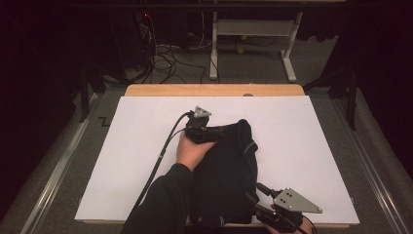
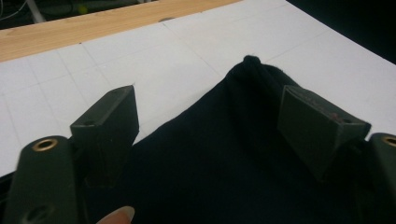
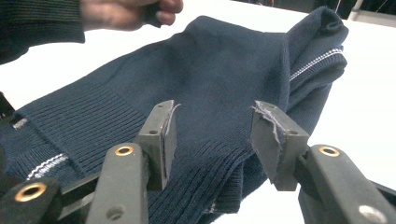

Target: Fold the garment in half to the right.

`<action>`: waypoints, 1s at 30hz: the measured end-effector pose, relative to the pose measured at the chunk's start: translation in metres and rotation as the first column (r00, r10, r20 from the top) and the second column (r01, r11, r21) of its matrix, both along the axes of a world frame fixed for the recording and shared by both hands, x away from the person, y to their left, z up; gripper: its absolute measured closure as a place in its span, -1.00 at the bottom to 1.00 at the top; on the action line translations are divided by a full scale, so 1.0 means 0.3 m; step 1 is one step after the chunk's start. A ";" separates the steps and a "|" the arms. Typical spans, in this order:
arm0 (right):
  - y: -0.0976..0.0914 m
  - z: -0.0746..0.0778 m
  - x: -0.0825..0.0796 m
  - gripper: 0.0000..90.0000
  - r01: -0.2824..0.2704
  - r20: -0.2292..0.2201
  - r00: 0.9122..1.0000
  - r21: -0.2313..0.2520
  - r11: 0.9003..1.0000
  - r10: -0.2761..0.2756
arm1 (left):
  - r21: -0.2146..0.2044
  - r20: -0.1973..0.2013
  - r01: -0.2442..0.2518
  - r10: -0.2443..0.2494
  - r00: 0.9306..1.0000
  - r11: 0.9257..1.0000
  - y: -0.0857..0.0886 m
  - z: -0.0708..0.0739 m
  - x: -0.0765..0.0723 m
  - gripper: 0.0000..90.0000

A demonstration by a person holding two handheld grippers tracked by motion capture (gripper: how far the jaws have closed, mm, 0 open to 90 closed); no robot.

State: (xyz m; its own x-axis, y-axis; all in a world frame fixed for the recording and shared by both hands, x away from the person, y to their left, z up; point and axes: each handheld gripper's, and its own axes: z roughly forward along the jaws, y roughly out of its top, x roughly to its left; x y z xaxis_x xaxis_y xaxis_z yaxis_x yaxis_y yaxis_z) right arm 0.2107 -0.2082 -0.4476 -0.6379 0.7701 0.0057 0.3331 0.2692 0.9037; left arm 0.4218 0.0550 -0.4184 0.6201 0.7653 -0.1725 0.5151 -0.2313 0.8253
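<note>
One sweater, two grippers, one table

One dark navy knitted sweater lies folded near the middle of the white table, running from about mid-table to the near edge. Its ribbed hem with a thin white stripe sits at the near end; a second bit of white striping shows on the folded right side.

Two grippers are at work. The left gripper is over the sweater's far left part, held in the person's left hand; its jaws stand spread, with the cloth lying below and between them and neither pad pressing on it. The right gripper is at the near right corner of the sweater, close to the table's near edge. Its jaws are parted too, sitting either side of the ribbed edge without pinching it.

Room to move is wide: bare white surface lies on the left, on the right and beyond the sweater up to the wooden strip along the far edge. The near side is tight, since the sweater reaches almost to that edge.

One black cable trails from the left gripper across the near-left surface beside the sleeve. On the floor beyond stand one pale table frame and a tangle of cables, well apart from the work.
</note>
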 end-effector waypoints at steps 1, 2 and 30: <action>0.000 -0.002 0.001 0.16 0.001 -0.003 1.000 0.000 1.000 -0.001 | -0.008 -0.006 0.007 -0.007 1.000 1.000 0.014 -0.002 -0.005 -0.68; 0.000 -0.003 0.003 0.16 0.001 -0.003 1.000 -0.005 1.000 -0.001 | -0.018 -0.007 0.016 -0.016 1.000 1.000 0.028 -0.005 -0.010 -0.69; 0.015 -0.025 0.021 0.11 -0.005 -0.021 1.000 -0.021 1.000 0.005 | -0.039 -0.005 -0.050 0.050 0.999 0.998 0.509 -0.137 -0.261 -0.87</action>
